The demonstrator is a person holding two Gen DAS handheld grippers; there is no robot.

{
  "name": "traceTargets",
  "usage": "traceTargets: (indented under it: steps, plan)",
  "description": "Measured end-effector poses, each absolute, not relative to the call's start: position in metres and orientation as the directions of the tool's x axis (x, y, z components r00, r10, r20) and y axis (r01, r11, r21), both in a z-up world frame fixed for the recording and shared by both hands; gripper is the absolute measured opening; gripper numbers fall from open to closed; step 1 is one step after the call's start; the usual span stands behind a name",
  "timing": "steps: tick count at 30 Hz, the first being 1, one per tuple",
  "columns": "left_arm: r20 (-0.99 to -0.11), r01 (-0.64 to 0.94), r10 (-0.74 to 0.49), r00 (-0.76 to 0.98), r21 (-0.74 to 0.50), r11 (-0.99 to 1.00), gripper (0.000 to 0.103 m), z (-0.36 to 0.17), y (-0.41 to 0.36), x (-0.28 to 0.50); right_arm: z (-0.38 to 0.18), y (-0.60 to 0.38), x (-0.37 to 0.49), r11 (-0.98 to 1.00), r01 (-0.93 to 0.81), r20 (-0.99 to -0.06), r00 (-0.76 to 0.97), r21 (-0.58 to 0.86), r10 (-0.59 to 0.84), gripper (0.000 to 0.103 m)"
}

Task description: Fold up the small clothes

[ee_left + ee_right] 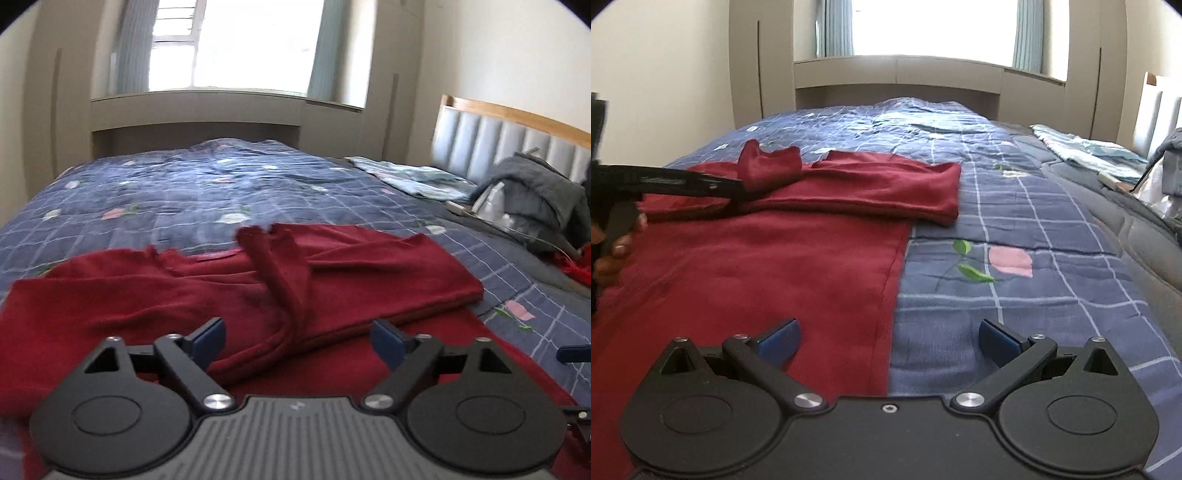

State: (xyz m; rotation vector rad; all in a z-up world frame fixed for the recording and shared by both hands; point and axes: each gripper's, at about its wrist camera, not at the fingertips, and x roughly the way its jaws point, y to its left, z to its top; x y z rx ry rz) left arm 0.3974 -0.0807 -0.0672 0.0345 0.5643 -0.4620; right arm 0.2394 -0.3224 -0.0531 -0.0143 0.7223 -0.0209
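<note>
Red garment (207,295) spread flat on the blue checked quilt (177,192), sleeves folded across at 12 o'clock. Left gripper (298,338) hovering over it, fingers wide apart, nothing held. Right gripper (889,341) likewise spread, straddling the garment's edge at 6 o'clock.

One dark red knit garment (229,295) lies spread on one bed, which is covered by one navy checked quilt with pink flowers (155,192). Two sleeves are folded across the garment's body. Two black tools with blue finger pads are in view, the left tool (297,341) and the right tool (888,341), each with two fingers set wide apart. One grey padded headboard with a wooden rim (509,136), one grey bundle of cloth (539,199) and one window (236,44) complete the count.
</note>
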Motion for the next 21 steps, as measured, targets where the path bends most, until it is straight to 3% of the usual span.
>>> traceTargets:
  steps: [3,7,11,14,17,21]
  plan:
    - [-0.512,0.331,-0.336,0.791,-0.103,0.938,0.103,-0.051,-0.049,0.386,-0.050,-0.319,0.245,0.999,0.012,-0.650,0.760,-0.031,-0.029,0.102]
    - [-0.519,0.125,-0.150,0.842,-0.083,0.989,0.103,-0.050,-0.006,0.369,-0.042,-0.311,0.262,0.999,-0.017,-0.631,0.775,-0.033,-0.007,0.102]
    - [-0.534,-0.010,-0.060,0.843,-0.126,0.992,0.103,-0.066,0.029,0.349,-0.033,-0.288,0.296,0.996,-0.090,-0.614,0.785,0.015,0.080,0.102]
    - [-0.600,-0.138,-0.001,0.800,-0.186,0.973,0.103,-0.075,0.049,0.348,-0.028,-0.261,0.333,0.986,-0.160,-0.602,0.783,0.048,0.157,0.102]
    - [-0.581,-0.156,-0.024,0.813,-0.259,0.953,0.103,-0.076,0.062,0.349,-0.025,-0.232,0.376,0.975,-0.207,-0.585,0.782,0.083,0.216,0.102]
    - [-0.606,-0.160,0.021,0.795,-0.175,0.971,0.103,-0.077,0.052,0.357,-0.032,-0.202,0.426,0.976,-0.190,-0.567,0.795,0.106,0.217,0.101]
